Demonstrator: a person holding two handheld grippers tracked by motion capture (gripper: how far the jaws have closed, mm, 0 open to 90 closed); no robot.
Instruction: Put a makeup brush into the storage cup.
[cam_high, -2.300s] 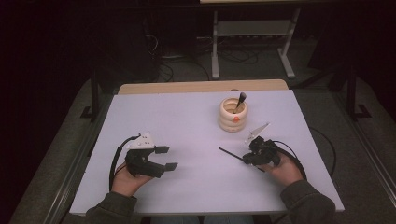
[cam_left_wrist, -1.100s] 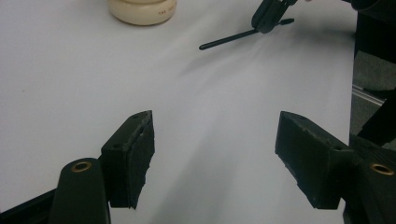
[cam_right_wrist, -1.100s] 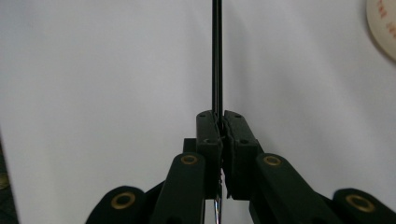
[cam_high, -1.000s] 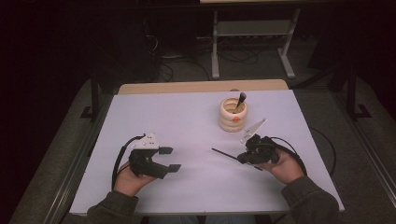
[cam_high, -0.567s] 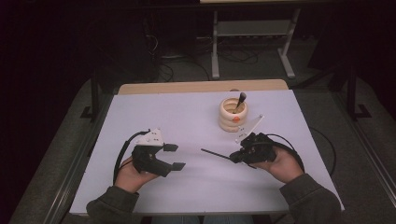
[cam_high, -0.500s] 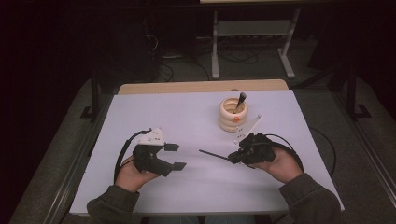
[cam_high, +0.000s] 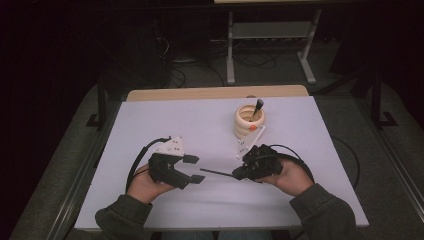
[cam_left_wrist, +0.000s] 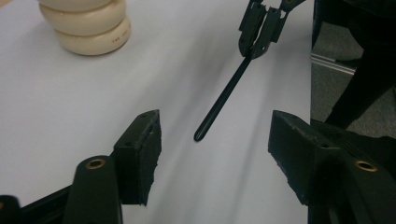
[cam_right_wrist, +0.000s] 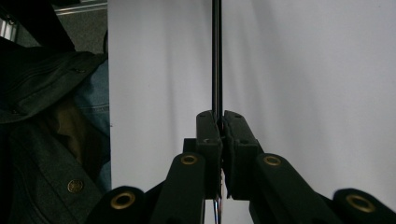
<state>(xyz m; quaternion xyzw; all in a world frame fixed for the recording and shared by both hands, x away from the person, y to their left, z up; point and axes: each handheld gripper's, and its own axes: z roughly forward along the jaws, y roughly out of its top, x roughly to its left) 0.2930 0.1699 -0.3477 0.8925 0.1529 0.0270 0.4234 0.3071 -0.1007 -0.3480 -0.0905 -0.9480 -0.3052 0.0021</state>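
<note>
Moved: right gripper has swung left since the earliest frame, carrying its thin black stick toward the left gripper, which has edged inward too.
Surface: white table with a bare wooden strip at the far edge; dark room, grey floor, metal stand legs and cables behind.
Writing: small print on the cream ringed holder, too small to read.
Stick: clamped between the right gripper's closed jaws, roughly level over the table, long axis left–right, free tip pointing at the left gripper.
Left gripper: jaws wide apart, holding nothing, the stick's tip near them.
</note>
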